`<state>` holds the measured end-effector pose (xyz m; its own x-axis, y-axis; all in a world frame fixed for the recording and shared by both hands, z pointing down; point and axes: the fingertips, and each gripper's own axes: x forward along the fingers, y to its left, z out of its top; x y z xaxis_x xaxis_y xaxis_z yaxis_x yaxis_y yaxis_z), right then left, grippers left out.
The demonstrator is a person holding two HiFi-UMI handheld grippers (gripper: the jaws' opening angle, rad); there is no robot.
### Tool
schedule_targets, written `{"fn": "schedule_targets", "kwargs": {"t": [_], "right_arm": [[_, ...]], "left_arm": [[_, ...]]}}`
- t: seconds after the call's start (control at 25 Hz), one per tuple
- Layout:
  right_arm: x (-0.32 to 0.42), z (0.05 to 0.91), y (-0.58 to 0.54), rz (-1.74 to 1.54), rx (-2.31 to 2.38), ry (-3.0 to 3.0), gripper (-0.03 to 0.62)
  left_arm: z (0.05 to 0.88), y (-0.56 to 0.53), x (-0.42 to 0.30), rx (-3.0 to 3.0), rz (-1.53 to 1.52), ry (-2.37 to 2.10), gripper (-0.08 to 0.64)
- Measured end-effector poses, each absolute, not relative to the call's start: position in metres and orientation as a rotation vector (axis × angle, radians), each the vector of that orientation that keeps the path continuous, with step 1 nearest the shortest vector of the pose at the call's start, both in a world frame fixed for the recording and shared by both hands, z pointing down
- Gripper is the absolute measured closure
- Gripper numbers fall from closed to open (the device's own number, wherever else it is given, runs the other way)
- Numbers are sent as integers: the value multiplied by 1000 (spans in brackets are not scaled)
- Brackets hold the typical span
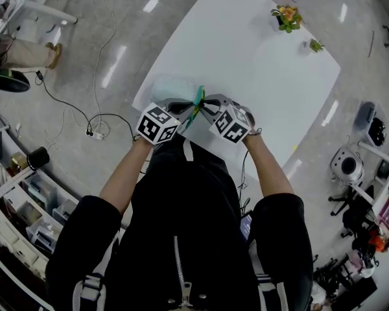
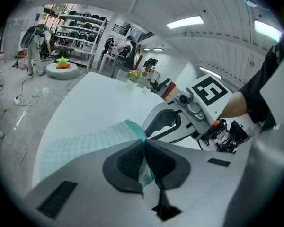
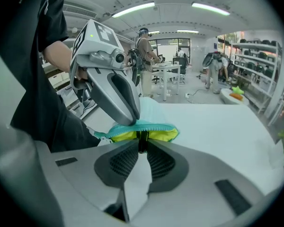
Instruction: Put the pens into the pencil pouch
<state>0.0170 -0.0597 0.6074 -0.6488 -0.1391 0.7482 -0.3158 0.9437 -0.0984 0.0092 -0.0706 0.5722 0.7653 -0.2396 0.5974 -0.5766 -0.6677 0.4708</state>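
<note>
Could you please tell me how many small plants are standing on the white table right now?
2. The orange-flowered plant stands near the far edge of the table; the smaller green plant sits just right of it. None appears hidden.

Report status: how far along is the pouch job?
Done: no pens show on the table; inside the pouch can't be seen. In hand: left hand-held gripper pinches the pouch's edge, right hand-held gripper pinches its zipper pull, yellow lining showing. Left: likely the zip, direction unclear.
</note>
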Motion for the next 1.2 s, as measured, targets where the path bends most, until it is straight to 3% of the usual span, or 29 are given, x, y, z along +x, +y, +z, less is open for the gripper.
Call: {"fn": "schedule_targets", "kwargs": {"t": [0.84, 0.96, 1.2], "right_arm": [[-1, 596, -76, 226, 474, -2376, 523], [2, 598, -78, 212, 494, -2361, 483], [26, 596, -77, 236, 592, -2340, 468]], "left_arm": [[556, -77, 5, 2284, 570, -567, 525], [556, -80, 3, 2282, 566, -575, 525], [559, -82, 4, 2285, 578, -600, 525]]}}
